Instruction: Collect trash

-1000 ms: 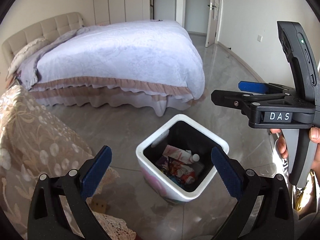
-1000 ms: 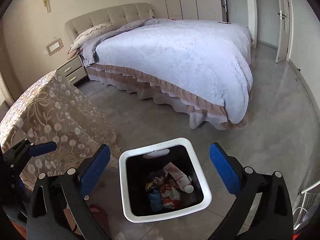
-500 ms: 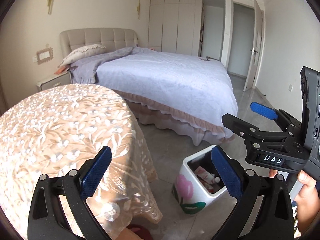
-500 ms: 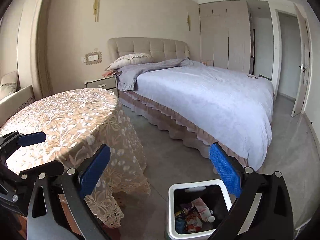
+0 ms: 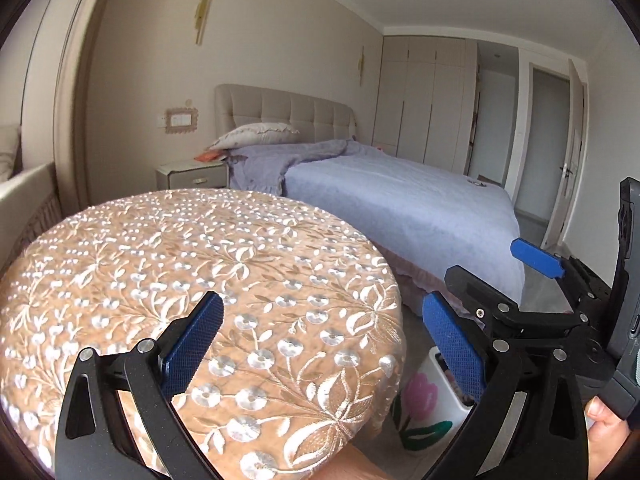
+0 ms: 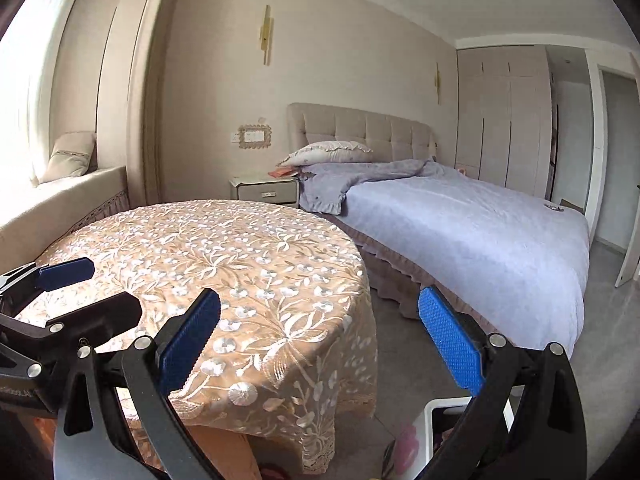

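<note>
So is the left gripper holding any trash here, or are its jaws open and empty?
Open and empty. The left gripper has its blue pads wide apart with only the embroidered tablecloth showing between them.

Table (image 5: 200, 280): standing nearest the cameras, left of the bed.
Bed (image 5: 400, 200): lying behind and right of the table, headboard against the far wall.
Nightstand (image 5: 192, 174): sitting between the table and the headboard, against the wall.
Trash bin (image 5: 428, 408): standing on the floor, just right of the table, before the bed.
Wardrobe (image 6: 508, 120): standing beyond the bed, at the far right.
</note>
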